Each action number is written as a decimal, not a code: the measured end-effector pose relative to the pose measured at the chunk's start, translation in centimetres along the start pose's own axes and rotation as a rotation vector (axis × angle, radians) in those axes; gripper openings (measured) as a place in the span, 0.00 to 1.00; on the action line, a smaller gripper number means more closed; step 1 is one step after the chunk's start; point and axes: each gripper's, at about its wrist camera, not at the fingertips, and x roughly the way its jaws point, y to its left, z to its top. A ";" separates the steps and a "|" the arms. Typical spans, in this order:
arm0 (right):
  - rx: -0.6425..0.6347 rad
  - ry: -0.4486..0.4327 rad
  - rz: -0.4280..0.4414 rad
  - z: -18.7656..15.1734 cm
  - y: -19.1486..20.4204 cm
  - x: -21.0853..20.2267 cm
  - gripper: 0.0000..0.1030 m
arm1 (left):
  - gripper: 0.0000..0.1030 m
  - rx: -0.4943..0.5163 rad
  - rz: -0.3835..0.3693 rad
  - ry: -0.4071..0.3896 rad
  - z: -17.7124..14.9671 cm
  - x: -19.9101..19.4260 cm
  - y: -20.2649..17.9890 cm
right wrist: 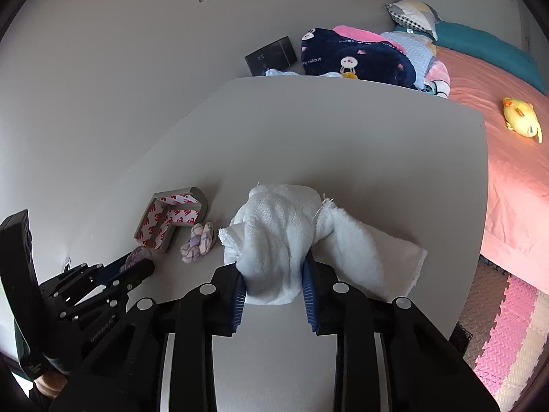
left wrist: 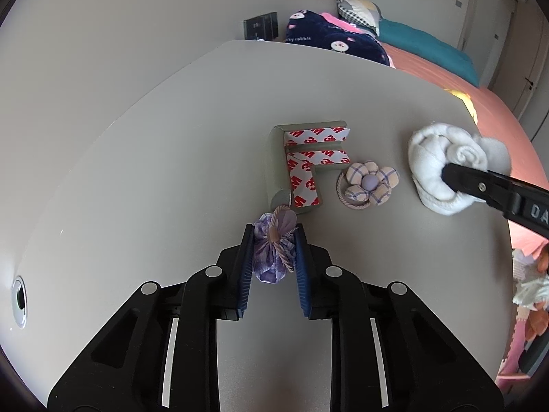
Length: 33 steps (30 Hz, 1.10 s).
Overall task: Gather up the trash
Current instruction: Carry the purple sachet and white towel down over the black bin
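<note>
A purple fabric hair tie [left wrist: 271, 257] sits between the blue pads of my left gripper [left wrist: 274, 237], which is shut on it just above the grey table [left wrist: 137, 137]. My right gripper [right wrist: 274, 264] is shut on a bunched white cloth [right wrist: 278, 230], part of which trails on the table to the right. The cloth hides the right fingertips. Between the two grippers lie a grey corner guard with red-and-white tape [left wrist: 302, 161] and a plaid flower hair tie [left wrist: 369, 183]. In the right wrist view the left gripper [right wrist: 133, 264] shows at lower left.
The table's right edge borders a pink bed [right wrist: 507, 171] with a yellow plush toy [right wrist: 521, 116] and a dark blanket [right wrist: 353, 58]. A pink foam mat [right wrist: 507, 336] covers the floor. A cable hole [left wrist: 19, 302] is at the table's left edge.
</note>
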 end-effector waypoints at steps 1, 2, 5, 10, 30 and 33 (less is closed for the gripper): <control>-0.006 0.001 0.000 -0.1 0.1 -0.1 0.28 | 0.21 0.003 0.007 -0.001 0.0 0.0 -0.1; -0.009 0.002 0.002 -0.2 0.1 -0.3 0.28 | 0.21 0.002 0.011 -0.002 0.0 0.1 -0.2; -0.009 -0.002 0.006 -0.4 -0.1 -1.0 0.27 | 0.21 -0.004 0.020 0.002 -0.1 -0.1 -0.3; -0.015 -0.023 0.006 -0.7 -0.4 -2.6 0.27 | 0.21 -0.006 0.023 0.004 -0.6 -0.7 -0.8; 0.001 -0.104 -0.027 -4.6 -2.4 -10.7 0.27 | 0.21 0.054 -0.022 -0.059 -2.3 -5.4 -6.2; 0.005 -0.115 -0.032 -5.2 -2.9 -11.7 0.27 | 0.21 0.063 -0.029 -0.069 -2.7 -6.2 -7.1</control>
